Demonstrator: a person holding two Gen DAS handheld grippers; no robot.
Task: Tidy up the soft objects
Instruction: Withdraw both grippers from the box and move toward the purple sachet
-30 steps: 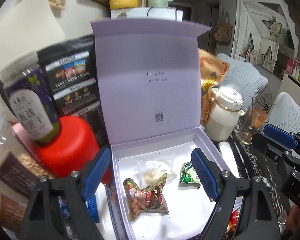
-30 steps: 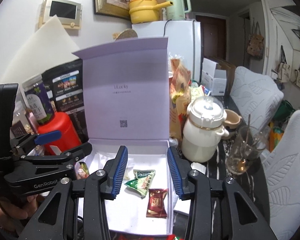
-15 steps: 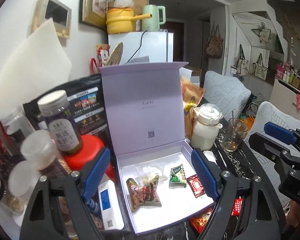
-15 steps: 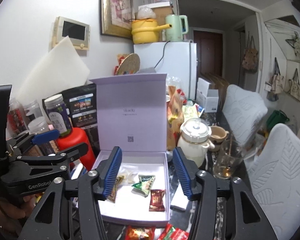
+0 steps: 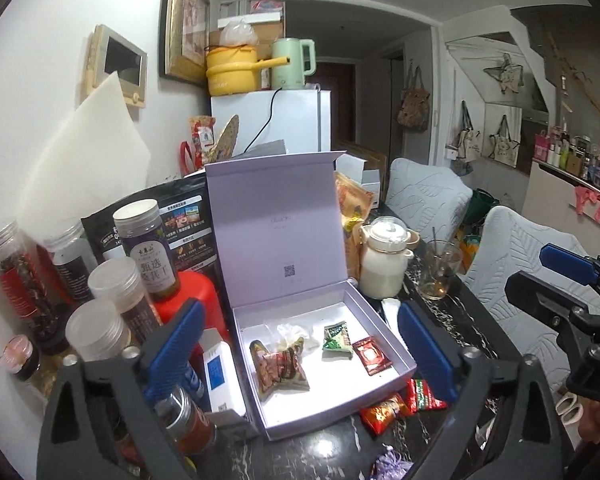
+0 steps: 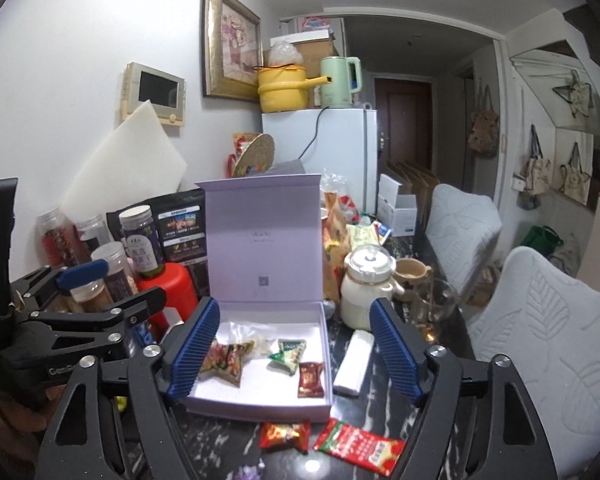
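An open lilac box stands on the dark marble table, lid upright. Inside lie a brown snack packet, a clear packet, a green packet and a small dark red packet. Two red packets lie on the table in front of the box; they also show in the left wrist view. My left gripper and right gripper are both open, empty, held back above the box's near side.
Jars and a red canister crowd the table left of the box. A white lidded pot, a glass, a mug and a white packet stand right of it. Padded chairs are further right.
Both grippers have pulled back and up from the box, so more of the table and the two red packets in front have come into view. Both jaws stay open.
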